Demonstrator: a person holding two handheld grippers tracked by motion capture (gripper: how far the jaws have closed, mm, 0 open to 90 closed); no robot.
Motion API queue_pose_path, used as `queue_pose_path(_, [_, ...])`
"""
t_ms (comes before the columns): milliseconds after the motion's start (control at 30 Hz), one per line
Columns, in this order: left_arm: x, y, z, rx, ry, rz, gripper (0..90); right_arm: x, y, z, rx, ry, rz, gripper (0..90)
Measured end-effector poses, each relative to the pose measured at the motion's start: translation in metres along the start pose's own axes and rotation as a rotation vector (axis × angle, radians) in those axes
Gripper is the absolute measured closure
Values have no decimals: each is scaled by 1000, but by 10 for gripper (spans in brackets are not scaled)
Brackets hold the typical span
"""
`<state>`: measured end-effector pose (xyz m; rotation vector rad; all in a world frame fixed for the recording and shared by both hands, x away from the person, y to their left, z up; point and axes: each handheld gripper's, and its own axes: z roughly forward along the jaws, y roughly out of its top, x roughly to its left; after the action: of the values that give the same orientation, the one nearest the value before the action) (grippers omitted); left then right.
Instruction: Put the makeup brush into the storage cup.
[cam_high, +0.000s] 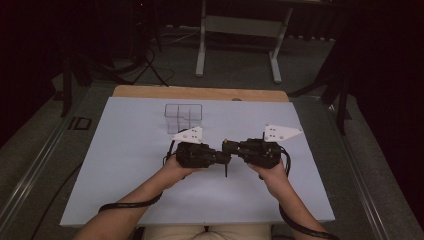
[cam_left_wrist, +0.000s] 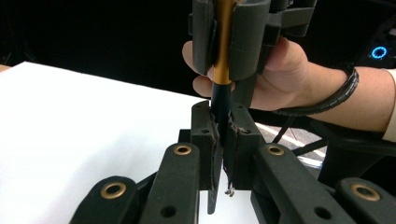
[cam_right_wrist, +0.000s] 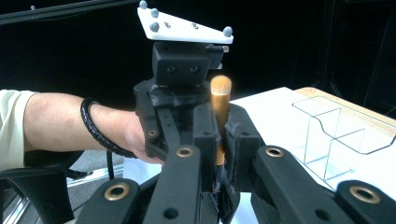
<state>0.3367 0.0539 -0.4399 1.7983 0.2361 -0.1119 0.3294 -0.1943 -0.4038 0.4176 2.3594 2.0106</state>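
Note:
A makeup brush (cam_high: 226, 161) with a gold ferrule, a tan bristle tip (cam_right_wrist: 221, 85) and a black handle (cam_left_wrist: 221, 100) hangs between both grippers above the middle of the white table. My left gripper (cam_left_wrist: 223, 140) is shut on the black handle. My right gripper (cam_right_wrist: 219, 140) is shut on the gold ferrule (cam_left_wrist: 223, 42), with the bristles sticking out past its jaws. The two grippers face each other almost tip to tip, left gripper (cam_high: 223, 159) and right gripper (cam_high: 230, 148). The handle's end pokes out towards me below the jaws.
A clear acrylic organizer (cam_high: 183, 116) with several compartments stands at the back of the white tabletop (cam_high: 120, 165); it also appears as the clear organizer (cam_right_wrist: 334, 135) at the right. Cables trail from both grippers over the front edge. A metal stand (cam_high: 240, 30) is on the floor beyond.

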Motion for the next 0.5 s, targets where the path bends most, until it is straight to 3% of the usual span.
queue_pose_path(100, [0,1,-1,11,7,6,845,0,-1,0,2,6,11,827])
queue_pose_path(133, [0,1,-1,17,11,6,845,-1,-1,0,0,10,18,783])
queue_pose_path(300, [1,4,-8,27,34,7,845,-3,-2,-7,-29,-29,34,699])
queue_pose_path(500, [4,7,-21,16,65,0,845,-7,-11,-16,4,-56,54,687])
